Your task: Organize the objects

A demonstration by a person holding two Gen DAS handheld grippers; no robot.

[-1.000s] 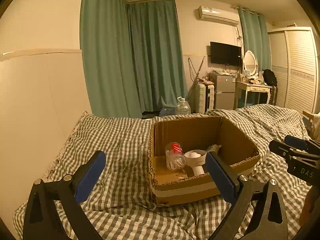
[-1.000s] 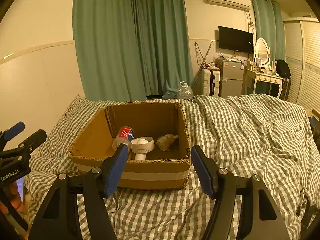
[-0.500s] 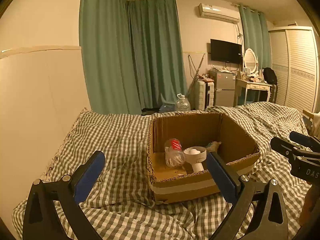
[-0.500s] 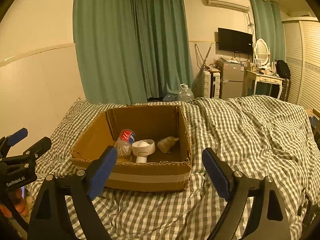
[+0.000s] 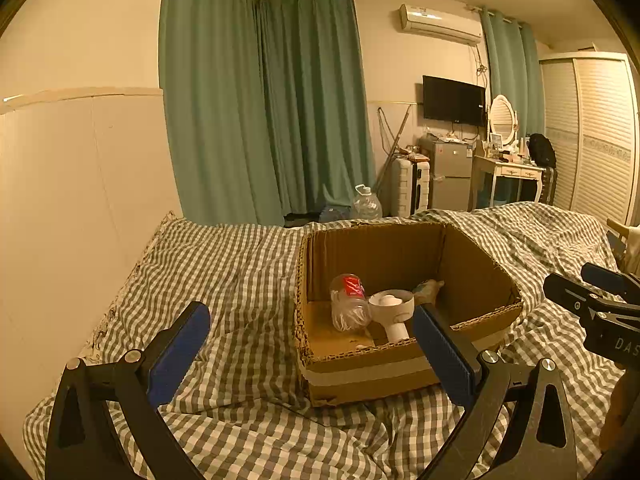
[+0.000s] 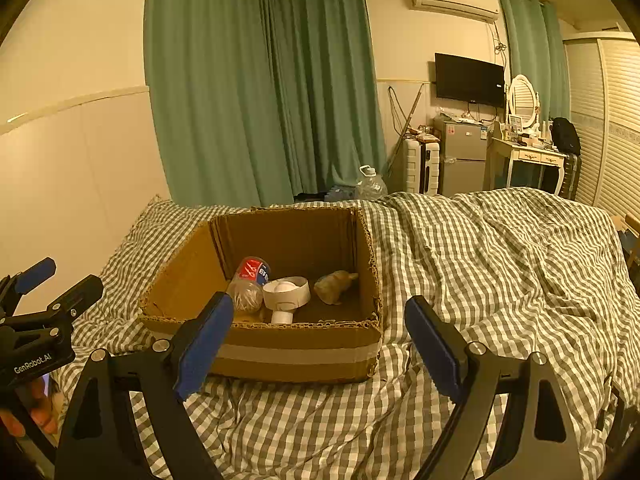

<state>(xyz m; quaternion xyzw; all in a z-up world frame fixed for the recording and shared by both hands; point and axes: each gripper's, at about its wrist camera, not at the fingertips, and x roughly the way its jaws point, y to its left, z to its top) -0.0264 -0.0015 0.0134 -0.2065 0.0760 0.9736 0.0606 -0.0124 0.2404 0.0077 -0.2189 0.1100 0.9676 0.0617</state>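
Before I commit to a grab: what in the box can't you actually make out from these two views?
- Cardboard box floor along the near wall: hidden by that wall, both views.
- White round object: its stem base is cut off by the rim; identity unclear.
- Brown lump: too dim and small to identify; in the left view the left gripper's finger covers part.
- Plastic bottle: cap end not visible.

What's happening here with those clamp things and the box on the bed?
A person holds a gripper in each hand, tidying things into a cardboard box on the checked bedspread. The left gripper and right gripper are both open and empty. In the box lie a plastic bottle, a white cup-like item and a small brown object.
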